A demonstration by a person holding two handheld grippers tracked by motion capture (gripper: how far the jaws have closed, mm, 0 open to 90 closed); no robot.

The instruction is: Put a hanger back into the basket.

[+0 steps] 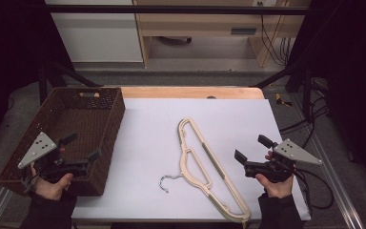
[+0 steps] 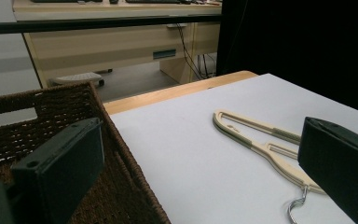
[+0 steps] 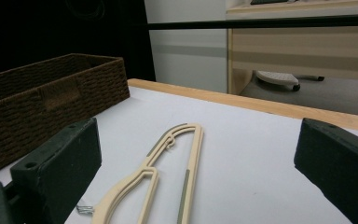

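At the far left of the high view stands a brown woven basket [image 1: 83, 119] on the left part of the surface [image 1: 152, 138], which is covered by a white sheet. The left gripper [image 1: 82, 147] hangs over the near right corner of this basket, and the person's left hand [image 1: 52, 183] holds it from below. Its jaws are spread wide apart and nothing is between them. In the left gripper view the two black jaws rise at both sides, one above the basket [image 2: 51, 112] wall and one above the white sheet, and the hanger [image 2: 261, 140] lies between them farther off.

In the middle of the surface lies the cream plastic hanger [image 1: 205, 167], flat on the white sheet. It runs slanted, from the centre toward the near edge at the right. Its metal hook [image 1: 167, 182] points to the left side. The hanger is well apart from the basket and no gripper touches it.

At the right, the right gripper [image 1: 253, 149] is held by the right hand [image 1: 277, 183] just beside the hanger, above the sheet. Its jaws are also released, wide, with nothing between them. In the right gripper view the hanger [image 3: 168, 182] lies ahead between the two jaws, and the basket [image 3: 51, 98] stands at the left behind it.
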